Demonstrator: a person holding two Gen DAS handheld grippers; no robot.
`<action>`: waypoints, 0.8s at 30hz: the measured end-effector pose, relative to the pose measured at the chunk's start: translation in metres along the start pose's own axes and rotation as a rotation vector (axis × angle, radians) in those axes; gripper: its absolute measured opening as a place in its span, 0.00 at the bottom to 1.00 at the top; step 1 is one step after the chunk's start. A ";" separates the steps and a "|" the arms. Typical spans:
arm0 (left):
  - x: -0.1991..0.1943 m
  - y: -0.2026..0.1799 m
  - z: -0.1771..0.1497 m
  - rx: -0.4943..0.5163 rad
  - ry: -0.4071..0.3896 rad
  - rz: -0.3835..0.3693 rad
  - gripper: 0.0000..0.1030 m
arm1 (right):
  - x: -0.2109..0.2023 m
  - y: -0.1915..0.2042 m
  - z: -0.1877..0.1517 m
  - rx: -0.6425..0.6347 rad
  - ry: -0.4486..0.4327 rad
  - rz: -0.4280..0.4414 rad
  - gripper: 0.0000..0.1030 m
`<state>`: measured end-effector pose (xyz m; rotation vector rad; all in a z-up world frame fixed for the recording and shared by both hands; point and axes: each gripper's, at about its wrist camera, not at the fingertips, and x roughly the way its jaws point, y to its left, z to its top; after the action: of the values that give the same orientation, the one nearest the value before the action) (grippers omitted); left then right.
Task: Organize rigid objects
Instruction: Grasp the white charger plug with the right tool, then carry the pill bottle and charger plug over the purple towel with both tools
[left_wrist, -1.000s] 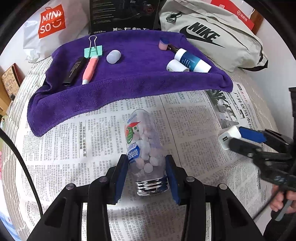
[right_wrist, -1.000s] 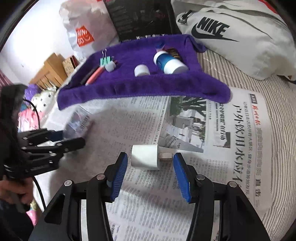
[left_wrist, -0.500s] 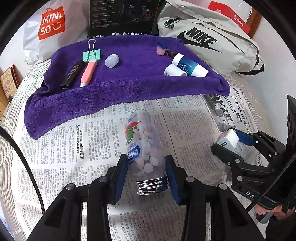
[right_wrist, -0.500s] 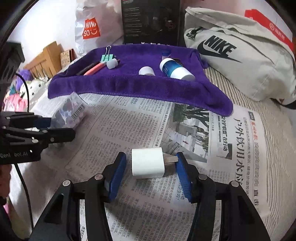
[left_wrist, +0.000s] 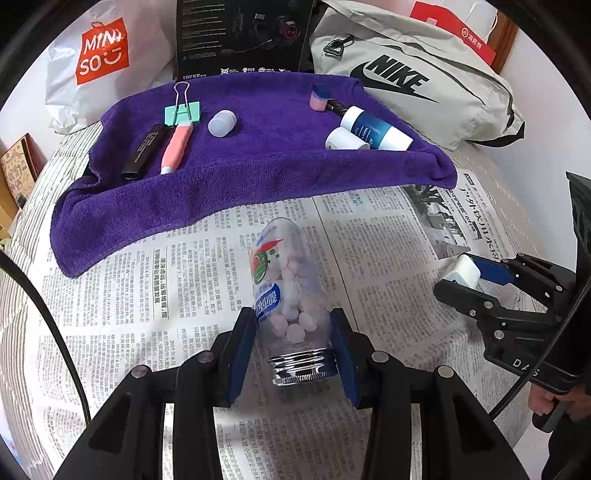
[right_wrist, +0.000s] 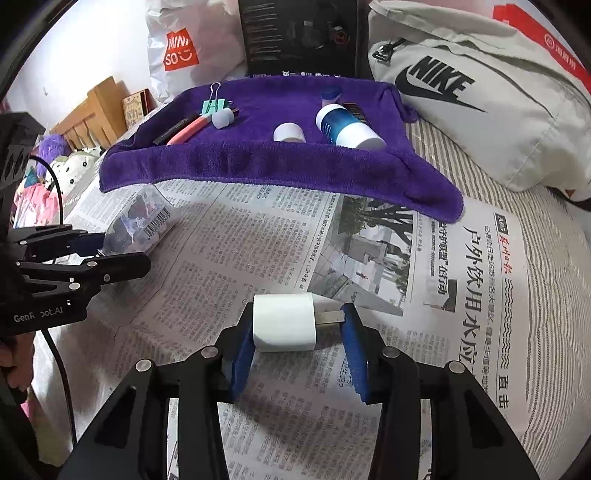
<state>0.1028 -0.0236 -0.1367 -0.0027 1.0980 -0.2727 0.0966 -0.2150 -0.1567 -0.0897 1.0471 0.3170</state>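
Left tool (left_wrist: 293, 334) clamps clear candy bottle (left_wrist: 286, 284); right tool (right_wrist: 299, 326) clamps white charger (right_wrist: 284, 322).

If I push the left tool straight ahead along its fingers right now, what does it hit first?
The left tool already straddles the clear candy bottle, so that bottle would be pushed first. Beyond it lies bare newspaper, then probably the purple towel's front edge; depth is uncertain.

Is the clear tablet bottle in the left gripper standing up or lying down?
Lying down. The tablet bottle lies on its side on the newspaper, silver cap toward the camera, between the left gripper's blue pads.
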 end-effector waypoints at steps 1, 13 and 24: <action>0.000 0.000 0.000 -0.001 0.001 0.001 0.38 | 0.000 -0.001 -0.001 0.009 -0.003 0.007 0.43; -0.010 0.011 0.002 -0.050 0.009 -0.029 0.38 | -0.007 -0.019 0.000 0.101 -0.001 0.038 0.43; -0.031 0.024 0.018 -0.066 -0.016 -0.044 0.38 | -0.023 -0.024 0.028 0.098 -0.051 0.077 0.43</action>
<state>0.1104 0.0045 -0.1046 -0.0880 1.0921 -0.2753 0.1164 -0.2368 -0.1244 0.0467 1.0150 0.3355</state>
